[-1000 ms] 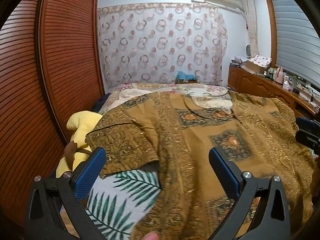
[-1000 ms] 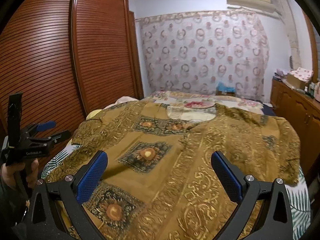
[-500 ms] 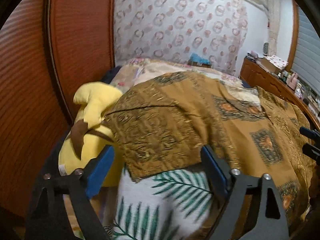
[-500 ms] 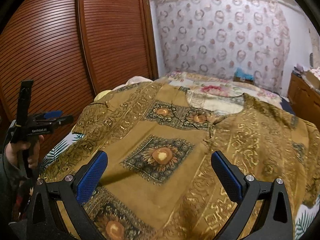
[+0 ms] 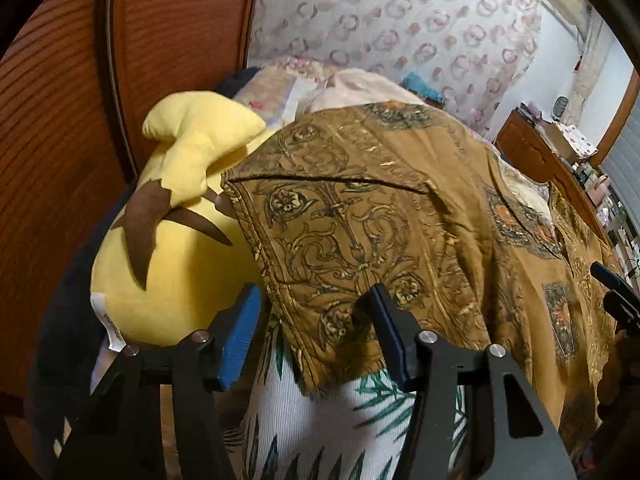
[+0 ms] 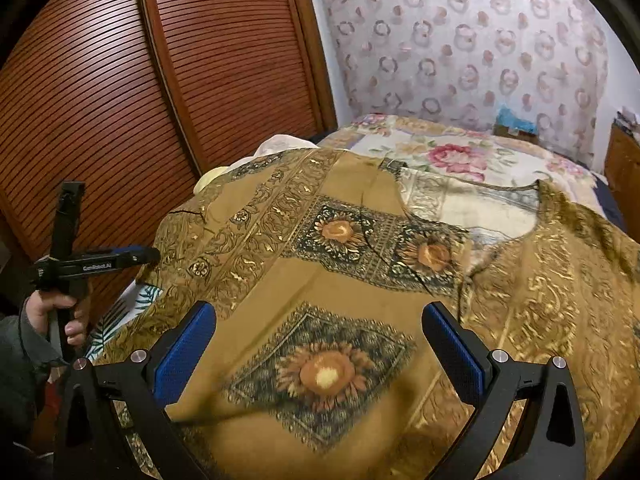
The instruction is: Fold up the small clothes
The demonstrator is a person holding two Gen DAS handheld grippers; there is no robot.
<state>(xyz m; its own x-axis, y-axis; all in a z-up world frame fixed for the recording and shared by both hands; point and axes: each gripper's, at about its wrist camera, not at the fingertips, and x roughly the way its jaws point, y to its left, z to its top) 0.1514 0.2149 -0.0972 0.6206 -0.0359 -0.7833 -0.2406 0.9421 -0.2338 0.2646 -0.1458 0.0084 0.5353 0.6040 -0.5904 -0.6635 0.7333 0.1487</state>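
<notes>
A brown shirt (image 5: 420, 216) with gold scrollwork and sunflower panels lies spread flat on the bed. In the left wrist view its short sleeve (image 5: 320, 248) ends at a hem near the bed's left edge. My left gripper (image 5: 316, 320) straddles that hem corner with its jaws closing; the cloth lies between the blue pads (image 5: 240, 328), which do not press on it. The right wrist view shows the left gripper (image 6: 144, 257) at the sleeve, held by a hand (image 6: 52, 312). My right gripper (image 6: 320, 332) hovers open over the shirt (image 6: 360, 272) front, above a sunflower panel, holding nothing.
A yellow plush toy (image 5: 172, 264) lies against the sleeve on the left. Under the shirt is a white sheet with green leaves (image 5: 320, 420). A floral blanket (image 6: 440, 152) covers the bed's far end. A slatted wooden wardrobe (image 6: 120, 80) stands left, a dresser (image 5: 540, 160) right.
My left gripper moved left and down onto the sleeve hem, and its jaws narrowed around it. My right gripper shifted across the shirt front, still open.
</notes>
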